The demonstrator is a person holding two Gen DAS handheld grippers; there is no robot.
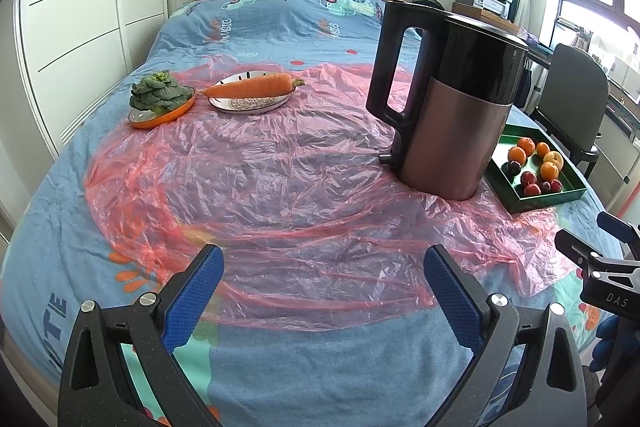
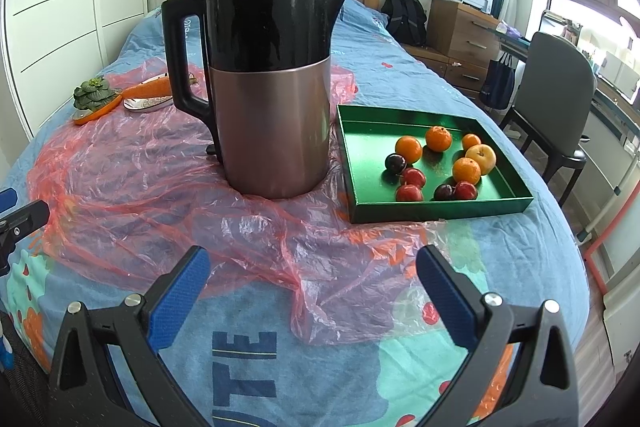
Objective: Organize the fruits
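Note:
A green tray (image 2: pixel 360 163) on the bed holds several fruits: oranges (image 2: pixel 408 149), a yellow apple (image 2: pixel 482 158), red plums (image 2: pixel 409 193) and dark plums (image 2: pixel 395 163). The tray also shows at the right in the left wrist view (image 1: pixel 504 183), partly hidden by the kettle. My left gripper (image 1: pixel 324 263) is open and empty over the pink plastic sheet (image 1: pixel 280 167), near the bed's front. My right gripper (image 2: pixel 314 265) is open and empty, short of the tray; its fingers (image 1: pixel 576 247) show at the right edge of the left wrist view.
A tall black and copper kettle (image 2: pixel 272 87) stands left of the tray. A carrot (image 1: pixel 252 89) lies on a white plate (image 1: pixel 240 105) and a leafy green (image 1: pixel 158 95) on an orange plate, far left. A chair (image 2: pixel 556 83) and drawers stand right of the bed.

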